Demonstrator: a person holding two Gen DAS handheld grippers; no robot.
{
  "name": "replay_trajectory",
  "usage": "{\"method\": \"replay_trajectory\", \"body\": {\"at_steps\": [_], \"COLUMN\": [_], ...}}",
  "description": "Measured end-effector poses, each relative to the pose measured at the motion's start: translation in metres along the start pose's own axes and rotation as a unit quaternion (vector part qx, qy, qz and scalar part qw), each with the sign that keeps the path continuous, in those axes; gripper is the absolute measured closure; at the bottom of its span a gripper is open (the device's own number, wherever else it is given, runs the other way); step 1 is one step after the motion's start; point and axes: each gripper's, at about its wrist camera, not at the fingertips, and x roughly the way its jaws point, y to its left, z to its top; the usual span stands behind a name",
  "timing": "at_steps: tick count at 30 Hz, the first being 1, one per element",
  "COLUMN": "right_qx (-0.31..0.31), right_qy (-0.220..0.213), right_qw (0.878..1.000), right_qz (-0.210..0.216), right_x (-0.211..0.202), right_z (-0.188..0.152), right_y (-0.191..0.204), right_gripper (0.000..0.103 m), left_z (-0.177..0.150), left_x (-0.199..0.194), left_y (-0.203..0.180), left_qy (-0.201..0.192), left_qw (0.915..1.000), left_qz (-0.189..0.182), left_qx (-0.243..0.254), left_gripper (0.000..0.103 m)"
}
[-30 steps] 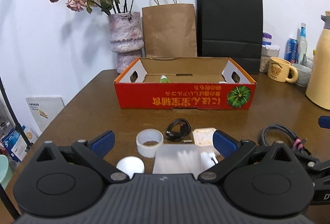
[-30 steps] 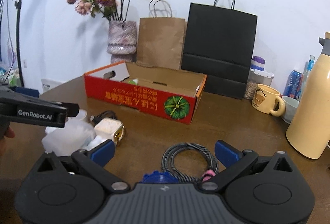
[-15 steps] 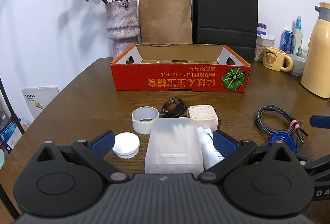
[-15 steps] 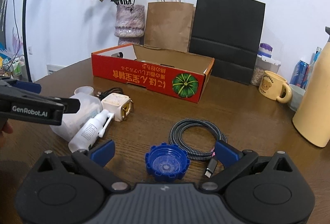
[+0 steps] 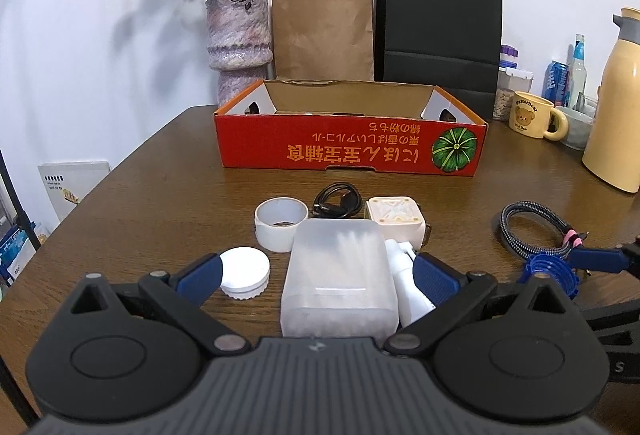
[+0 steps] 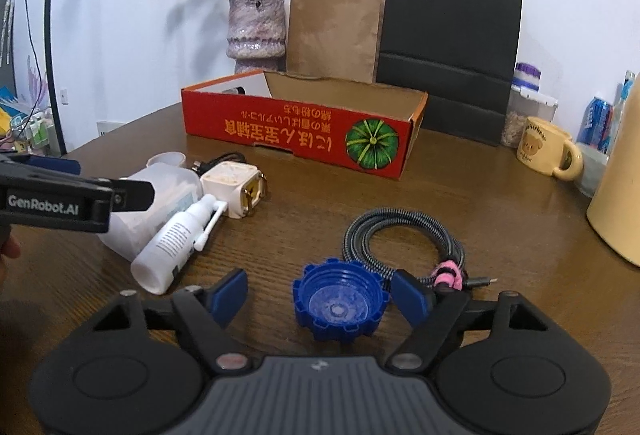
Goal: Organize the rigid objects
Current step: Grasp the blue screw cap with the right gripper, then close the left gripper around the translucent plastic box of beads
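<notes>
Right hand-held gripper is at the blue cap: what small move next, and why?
Probably close the right hand-held gripper on the blue cap. Its jaws are open, the cap lies between the fingertips on the table, nothing is held yet, and the red cardboard box waits open behind.

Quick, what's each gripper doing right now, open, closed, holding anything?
Left gripper: open, empty, jaws straddling the translucent cotton swab box.
Right gripper: open, empty, jaws on either side of the blue cap.

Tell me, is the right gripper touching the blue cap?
Apart. The right wrist view shows bare table between the blue cap and each side of the open right gripper.
</notes>
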Motion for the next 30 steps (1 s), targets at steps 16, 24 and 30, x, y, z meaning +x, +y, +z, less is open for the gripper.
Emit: {"method": "replay_trajectory", "body": {"at_steps": [16, 24, 30], "right_qx": [0.012, 0.009, 0.006], "right_qy": [-0.019, -0.030, -0.033], "right_qw": [1.000, 0.999, 0.999], "right_qz": [0.008, 0.007, 0.008], "right_x": [-0.005, -0.009, -0.010], "right_z": [-0.003, -0.003, -0.004], "right_y": [-0.002, 0.000, 0.002], "right_gripper": [0.050, 0.050, 0.050], "left_z": [-0.001, -0.003, -0.002], "left_x": [0.010, 0.022, 0.029], "left_y": [0.000, 0.001, -0.002], "left_qy": [0.021, 0.039, 0.047], "left_qw": [0.9997, 0.9990, 0.9986], "left_qz": [0.008, 0.014, 0.020], "left_qx": [-0.005, -0.013, -0.011], "left_gripper": [0.000, 0.000, 0.000]}}
